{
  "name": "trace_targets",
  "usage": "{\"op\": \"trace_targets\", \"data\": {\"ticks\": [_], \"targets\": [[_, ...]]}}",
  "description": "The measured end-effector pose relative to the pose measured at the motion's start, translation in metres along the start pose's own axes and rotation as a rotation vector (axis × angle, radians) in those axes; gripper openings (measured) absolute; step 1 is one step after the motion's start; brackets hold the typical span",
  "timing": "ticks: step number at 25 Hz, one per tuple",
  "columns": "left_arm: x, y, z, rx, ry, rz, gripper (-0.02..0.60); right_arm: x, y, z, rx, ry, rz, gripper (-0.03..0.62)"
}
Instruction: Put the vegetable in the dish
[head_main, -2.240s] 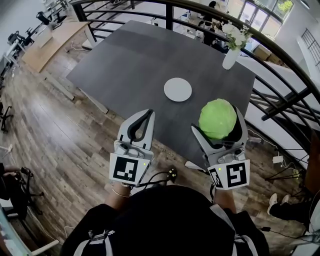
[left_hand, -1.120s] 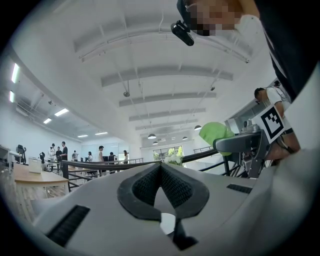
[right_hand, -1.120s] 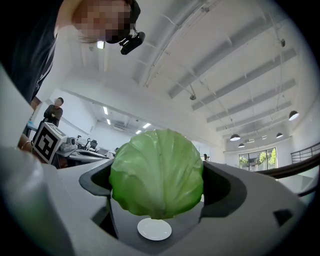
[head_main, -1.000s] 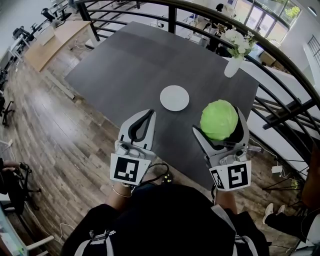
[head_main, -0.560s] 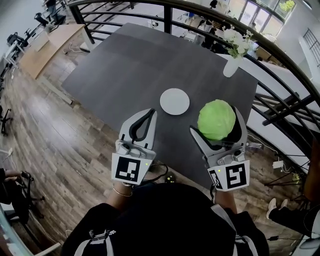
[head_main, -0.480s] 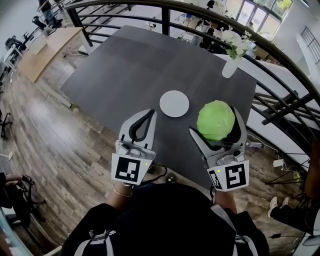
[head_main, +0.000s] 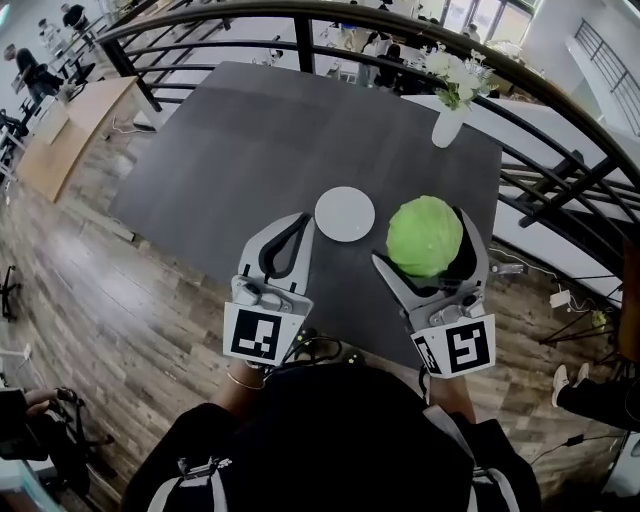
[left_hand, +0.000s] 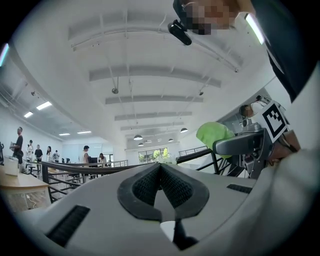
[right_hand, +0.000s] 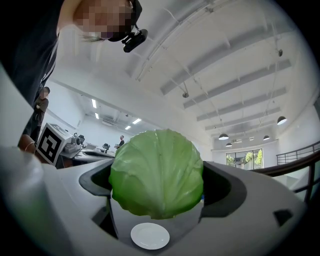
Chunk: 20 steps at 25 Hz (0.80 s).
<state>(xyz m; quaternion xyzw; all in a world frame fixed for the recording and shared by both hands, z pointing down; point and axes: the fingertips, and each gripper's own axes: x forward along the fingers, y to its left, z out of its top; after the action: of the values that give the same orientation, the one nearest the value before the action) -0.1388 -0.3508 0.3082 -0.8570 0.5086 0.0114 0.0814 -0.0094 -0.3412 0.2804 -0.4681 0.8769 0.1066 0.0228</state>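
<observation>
Gripping the cabbage (right_hand: 157, 172), my right gripper (head_main: 428, 250) has its jaws spread wide, one pressed against each side of the round green head. The head fills the gap between them and is carried in the air, clear of the dark table (head_main: 250, 150).

My left gripper (left_hand: 160, 172) has its jaws brought together, pads meeting at the tips, with nothing between them. It is held level beside the right gripper.

The dish (head_main: 345, 214), a small white plate, lies flat on the table. In the head view the cabbage is just beside it, to its right. In the right gripper view the dish shows below the cabbage, between the jaws.

A white vase (head_main: 447, 125) at the far table edge holds white flowers (head_main: 450, 75).
</observation>
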Motion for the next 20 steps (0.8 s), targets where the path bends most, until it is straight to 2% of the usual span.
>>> {"op": "trace_targets", "data": {"ticks": [9,20], "targets": [[0.019,0.018,-0.012,-0.016,-0.013,-0.061,0.000,0.024,0.008,-0.023,-0.009,0.045,-0.027,0.525],[0.038,0.046,-0.027,-0.028,-0.013,-0.068,0.000,0.054,0.012,-0.066,0.041,0.094,-0.032,0.525]]}}
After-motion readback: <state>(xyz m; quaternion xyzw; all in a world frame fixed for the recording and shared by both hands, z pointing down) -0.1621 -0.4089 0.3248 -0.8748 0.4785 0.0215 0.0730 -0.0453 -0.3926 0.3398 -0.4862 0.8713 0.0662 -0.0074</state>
